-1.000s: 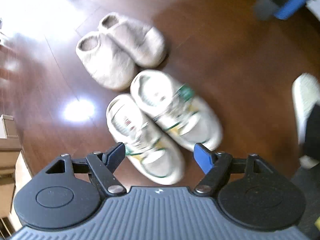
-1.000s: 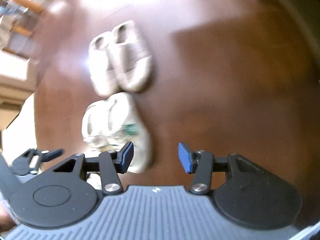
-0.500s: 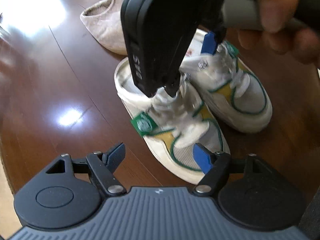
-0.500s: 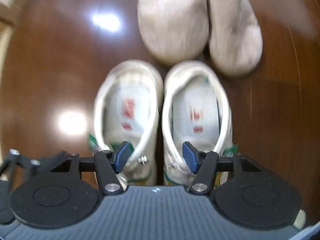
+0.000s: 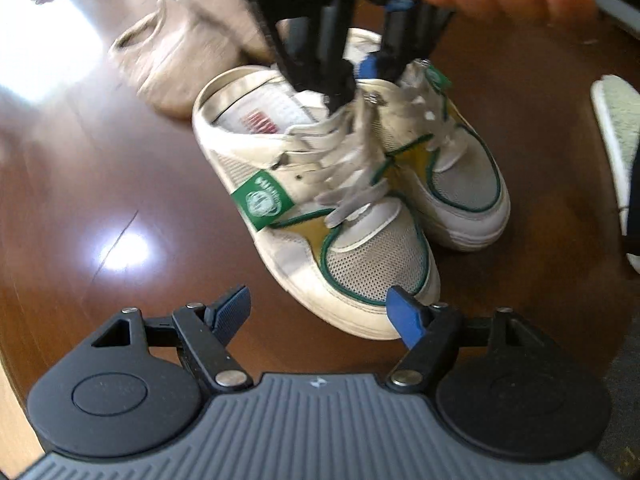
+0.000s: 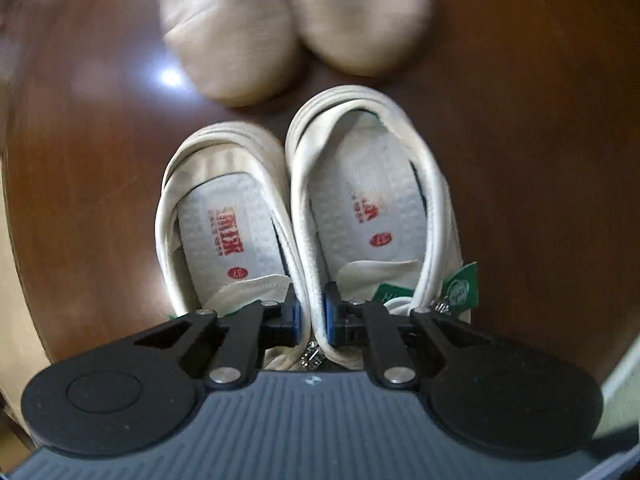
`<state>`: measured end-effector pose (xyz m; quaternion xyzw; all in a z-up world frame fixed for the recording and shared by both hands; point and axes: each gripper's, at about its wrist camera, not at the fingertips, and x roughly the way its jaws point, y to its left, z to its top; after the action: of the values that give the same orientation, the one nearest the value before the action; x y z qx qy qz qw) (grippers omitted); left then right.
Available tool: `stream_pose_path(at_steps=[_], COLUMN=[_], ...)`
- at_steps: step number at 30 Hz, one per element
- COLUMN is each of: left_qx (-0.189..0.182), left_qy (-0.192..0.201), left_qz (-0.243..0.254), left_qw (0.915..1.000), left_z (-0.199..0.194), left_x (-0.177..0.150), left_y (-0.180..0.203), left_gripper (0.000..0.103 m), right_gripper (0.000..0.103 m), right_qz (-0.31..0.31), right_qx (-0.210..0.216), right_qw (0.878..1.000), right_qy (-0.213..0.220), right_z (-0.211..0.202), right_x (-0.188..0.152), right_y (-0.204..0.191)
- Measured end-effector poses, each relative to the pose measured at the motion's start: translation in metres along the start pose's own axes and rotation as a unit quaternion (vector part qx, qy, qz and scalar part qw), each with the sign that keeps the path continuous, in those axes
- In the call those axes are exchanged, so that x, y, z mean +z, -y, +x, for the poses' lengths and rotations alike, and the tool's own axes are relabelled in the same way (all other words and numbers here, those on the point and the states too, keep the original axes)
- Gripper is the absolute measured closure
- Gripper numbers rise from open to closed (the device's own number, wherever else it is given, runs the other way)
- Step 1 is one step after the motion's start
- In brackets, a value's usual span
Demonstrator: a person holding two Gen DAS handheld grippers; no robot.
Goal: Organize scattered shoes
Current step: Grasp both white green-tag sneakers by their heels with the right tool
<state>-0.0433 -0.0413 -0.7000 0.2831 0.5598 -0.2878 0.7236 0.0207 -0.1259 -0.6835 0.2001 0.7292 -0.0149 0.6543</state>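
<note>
A pair of white sneakers (image 5: 352, 208) with green and yellow trim stands side by side on the dark wood floor. My right gripper (image 6: 311, 314) is shut on the two touching inner walls of the white sneakers (image 6: 304, 216), one finger inside each shoe; it also shows from the left wrist view (image 5: 356, 76), coming down from above. My left gripper (image 5: 320, 312) is open and empty, just in front of the near sneaker's toe. A pair of beige slippers (image 6: 296, 24) lies right behind the sneakers' heels (image 5: 188, 52).
A white shoe sole (image 5: 618, 136) lies at the right edge in the left wrist view. A light floor strip (image 6: 16, 280) borders the wood floor (image 6: 520, 120) on the left.
My right gripper has dropped into the sneakers and closed on their inner walls. My left gripper stayed open and edged closer to the near sneaker's toe.
</note>
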Motion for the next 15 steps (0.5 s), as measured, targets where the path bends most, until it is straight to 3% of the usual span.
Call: stream_pose_path(at_steps=[8, 13, 15], left_qx=[-0.016, -0.01, -0.004], left_qy=[0.017, 0.017, 0.014], left_qz=[0.078, 0.1, 0.103], left_qw=[0.9967, 0.9948, 0.9946], left_z=[-0.02, -0.008, 0.002], left_x=[0.062, 0.11, 0.119], left_y=[0.048, 0.062, 0.061], left_gripper=[0.027, 0.027, 0.027], right_gripper=[0.095, 0.092, 0.09], right_qz=[0.16, 0.228, 0.253], right_qx=[0.004, -0.013, 0.01], right_qw=[0.986, 0.973, 0.967], right_qy=[0.036, 0.021, -0.005], right_z=[-0.073, -0.079, -0.073], right_x=[-0.004, 0.016, 0.025], right_y=[0.113, 0.184, 0.205])
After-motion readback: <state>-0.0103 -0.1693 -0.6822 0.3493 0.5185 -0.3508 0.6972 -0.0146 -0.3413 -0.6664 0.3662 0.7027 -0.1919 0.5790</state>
